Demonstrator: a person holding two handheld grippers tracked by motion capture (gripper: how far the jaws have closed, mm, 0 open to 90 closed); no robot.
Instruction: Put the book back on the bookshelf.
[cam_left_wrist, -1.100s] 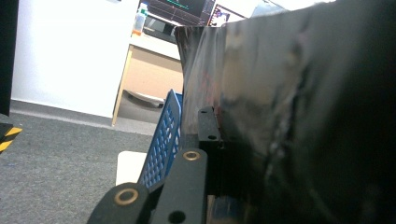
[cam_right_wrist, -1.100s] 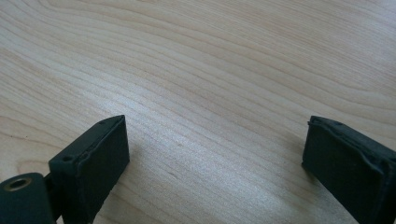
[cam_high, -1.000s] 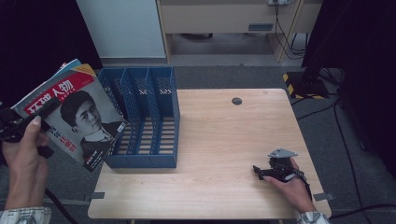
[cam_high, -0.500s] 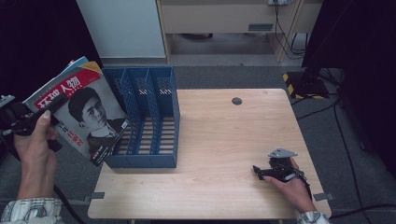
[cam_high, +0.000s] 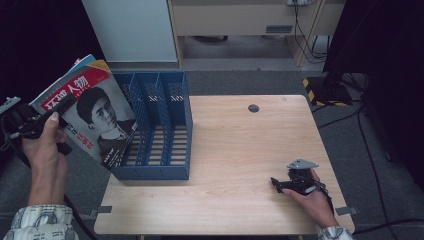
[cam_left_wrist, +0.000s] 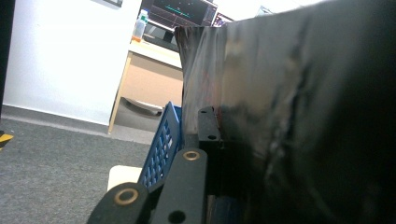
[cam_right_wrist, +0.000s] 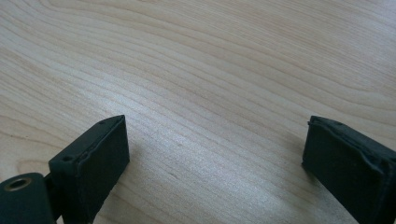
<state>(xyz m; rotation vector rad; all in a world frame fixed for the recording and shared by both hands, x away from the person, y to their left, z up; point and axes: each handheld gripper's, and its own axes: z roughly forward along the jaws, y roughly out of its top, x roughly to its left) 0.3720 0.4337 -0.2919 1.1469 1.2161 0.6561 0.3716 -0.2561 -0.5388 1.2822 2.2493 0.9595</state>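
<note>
The left gripper (cam_high: 52, 112) pinched a small stack of magazines (cam_high: 92, 115) by its upper left edge, tilted in the air just left of the blue file rack (cam_high: 165, 127). Thin, glossy, floppy stuff, I judged: it would sag and slip, so a firm edge grip suited it. The right gripper (cam_right_wrist: 215, 149) rested on the table (cam_high: 240, 145), jaws spread, holding nothing.
</note>
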